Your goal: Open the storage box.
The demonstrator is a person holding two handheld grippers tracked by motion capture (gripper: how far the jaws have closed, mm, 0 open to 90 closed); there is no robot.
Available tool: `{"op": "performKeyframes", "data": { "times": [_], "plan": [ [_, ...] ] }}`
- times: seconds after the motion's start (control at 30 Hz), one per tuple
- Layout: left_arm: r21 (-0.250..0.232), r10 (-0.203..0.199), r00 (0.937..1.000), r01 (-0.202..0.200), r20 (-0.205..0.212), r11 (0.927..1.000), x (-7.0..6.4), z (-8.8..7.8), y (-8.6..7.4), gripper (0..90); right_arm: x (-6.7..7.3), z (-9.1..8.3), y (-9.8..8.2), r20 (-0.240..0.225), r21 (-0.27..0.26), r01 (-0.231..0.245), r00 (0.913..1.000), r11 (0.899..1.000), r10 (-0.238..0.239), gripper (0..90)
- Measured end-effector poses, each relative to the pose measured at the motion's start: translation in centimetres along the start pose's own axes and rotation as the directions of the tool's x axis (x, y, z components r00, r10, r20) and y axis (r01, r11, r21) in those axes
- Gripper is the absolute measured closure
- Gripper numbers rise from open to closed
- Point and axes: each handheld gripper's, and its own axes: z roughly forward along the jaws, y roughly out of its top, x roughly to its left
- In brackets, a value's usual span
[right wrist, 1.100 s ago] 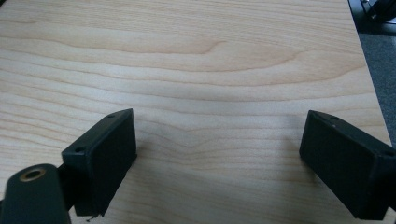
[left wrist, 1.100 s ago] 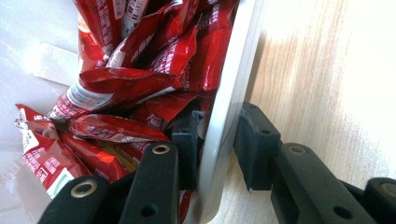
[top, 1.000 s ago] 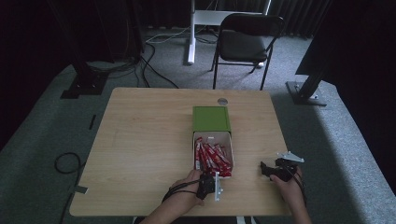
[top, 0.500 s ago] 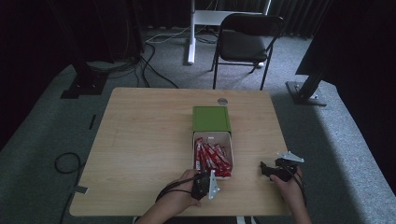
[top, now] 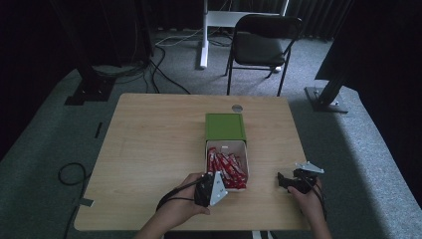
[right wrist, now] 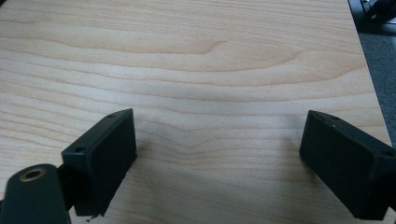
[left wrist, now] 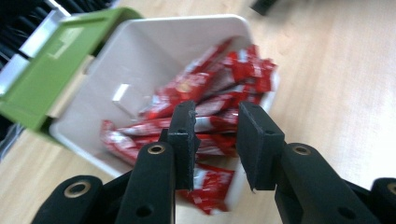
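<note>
1. Two grippers are at work at the near edge of the table [top: 149, 149], one in each of the person's hands.
2. We see the left gripper [top: 215, 183] at the near end of the white box [top: 245, 149], its jaws pointing down over the red packets [top: 226, 167] heaped inside.
3. In the left gripper view, the left gripper [left wrist: 215, 116] has its jaws drawn in narrow, with just a slim gap between the pads (red wrappers show through it). We cannot tell whether a packet is pinched there.
4. The packets [left wrist: 219, 88] lie crosswise in the box [left wrist: 154, 46]; one pokes out past its near rim under the jaws. The green lid [left wrist: 51, 70] lies at the box's far end, touching it.
5. The right gripper [top: 281, 179] rests on the table well apart from the box, to its right.
6. In its own view, the right gripper [right wrist: 217, 135] stands wide, with bare wood [right wrist: 210, 46] between the jaws and nothing held.
</note>
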Motion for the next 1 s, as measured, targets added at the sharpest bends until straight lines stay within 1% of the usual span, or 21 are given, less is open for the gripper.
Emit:
{"op": "performKeyframes", "data": {
  "times": [0.07, 0.13, 0.17, 0.27, 0.3, 0.37, 0.4, 0.43, 0.5, 0.53, 0.6, 0.67, 0.7, 0.77, 0.83, 0.87, 0.9, 0.93, 0.97, 1.0],
  "plan": [
    [-0.019, -0.032, 0.9994, 0.031, -0.016, 0.9993, 0.8, -0.4, -0.2, 69.1, 0.0, 0.0, 0.0, 0.0, 0.0, 0.0, 1.0, 1.0, 0.0, 10.1],
    [-0.055, -0.057, 0.9978, 0.055, -0.032, 0.9969, 1.6, -0.7, -0.5, 66.4, 0.0, 0.0, 0.0, 0.0, 0.0, 0.0, 1.0, 1.0, 0.0, 10.1],
    [-0.061, -0.071, 0.9968, 0.068, -0.038, 0.9958, 1.9, -0.9, -0.7, 66.4, 0.0, 0.0, 0.0, 0.0, 0.0, 0.0, 1.0, 1.0, 0.0, 10.1],
    [-0.083, -0.116, 0.9917, 0.111, -0.055, 0.9903, 2.7, -1.4, -1.2, 66.4, 0.0, 0.0, 0.0, 0.0, 0.0, 0.0, 1.0, 1.0, 0.0, 10.1],
    [-0.091, -0.135, 0.9891, 0.129, -0.059, 0.9875, 3.0, -1.6, -1.4, 66.4, 0.0, 0.0, 0.0, 0.0, 0.0, 0.0, 1.0, 1.0, 0.0, 10.1],
    [-0.093, -0.16, 0.9849, 0.154, -0.066, 0.9837, 3.6, -1.8, -2.0, 66.3, 0.0, 0.0, 0.0, 0.0, 0.0, 0.0, 1.0, 1.0, 0.0, 10.1],
    [-0.098, -0.175, 0.9813, 0.167, -0.079, 0.9811, 3.9, -1.9, -2.3, 66.3, 0.0, 0.0, 0.0, 0.0, 0.0, 0.0, 1.0, 1.0, 0.0, 10.1],
    [-0.1, -0.193, 0.9777, 0.184, -0.083, 0.9778, 4.2, -2.0, -2.6, 66.4, 0.0, 0.0, 0.0, 0.0, 0.0, 0.0, 1.0, 1.0, 0.0, 10.1],
    [-0.112, -0.232, 0.9683, 0.221, -0.093, 0.9687, 4.8, -2.1, -3.2, 66.3, 0.0, 0.0, 0.0, 0.0, 0.0, 0.0, 1.0, 1.0, 0.0, 10.1],
    [-0.112, -0.24, 0.9658, 0.229, -0.098, 0.967, 5.1, -2.2, -3.5, 66.3, 0.0, 0.0, 0.0, 0.0, 0.0, 0.0, 1.0, 1.0, 0.0, 10.1],
    [-0.12, -0.271, 0.9568, 0.258, -0.106, 0.9587, 5.6, -2.3, -4.1, 66.3, 0.0, 0.0, 0.0, 0.0, 0.0, 0.0, 1.0, 1.0, 0.0, 10.1],
    [-0.114, -0.283, 0.9512, 0.27, -0.122, 0.956, 6.1, -2.3, -4.9, 66.3, 0.0, 0.0, 0.0, 0.0, 0.0, 0.0, 1.0, 1.0, 0.0, 10.1],
    [-0.119, -0.299, 0.946, 0.285, -0.126, 0.9512, 6.2, -2.4, -5.2, 66.3, 0.0, 0.0, 0.0, 0.0, 0.0, 0.0, 1.0, 1.0, 0.0, 10.1],
    [-0.113, -0.312, 0.9408, 0.298, -0.133, 0.9478, 6.5, -2.4, -5.9, 66.3, 0.0, 0.0, 0.0, 0.0, 0.0, 0.0, 1.0, 1.0, 0.0, 10.1],
    [-0.115, -0.337, 0.9311, 0.322, -0.14, 0.9396, 6.8, -2.4, -6.6, 66.3, 0.0, 0.0, 0.0, 0.0, 0.0, 0.0, 1.0, 1.0, 0.0, 10.1],
    [-0.116, -0.34, 0.929, 0.325, -0.146, 0.9385, 6.9, -2.4, -6.9, 66.0, 0.0, 0.0, 0.0, 0.0, 0.0, 0.0, 1.0, 1.0, 0.0, 10.1],
    [-0.114, -0.345, 0.9254, 0.33, -0.156, 0.9369, 7.0, -2.4, -7.2, 64.0, 0.0, 0.0, 0.0, 0.0, 0.0, 0.0, 1.0, 1.0, 0.0, 10.1],
    [-0.116, -0.357, 0.9209, 0.341, -0.157, 0.9327, 7.1, -2.3, -7.5, 64.0, 0.0, 0.0, 0.0, 0.0, 0.0, 0.0, 1.0, 1.0, 0.0, 10.1],
    [-0.121, -0.371, 0.9143, 0.355, -0.162, 0.9269, 7.2, -2.3, -7.8, 63.9, 0.0, 0.0, 0.0, 0.0, 0.0, 0.0, 1.0, 1.0, 0.0, 10.1],
    [-0.118, -0.382, 0.9087, 0.367, -0.167, 0.9229, 7.3, -2.2, -8.2, 63.6, 0.0, 0.0, 0.0, 0.0, 0.0, 0.0, 1.0, 1.0, 0.0, 10.1]
  ]
}}
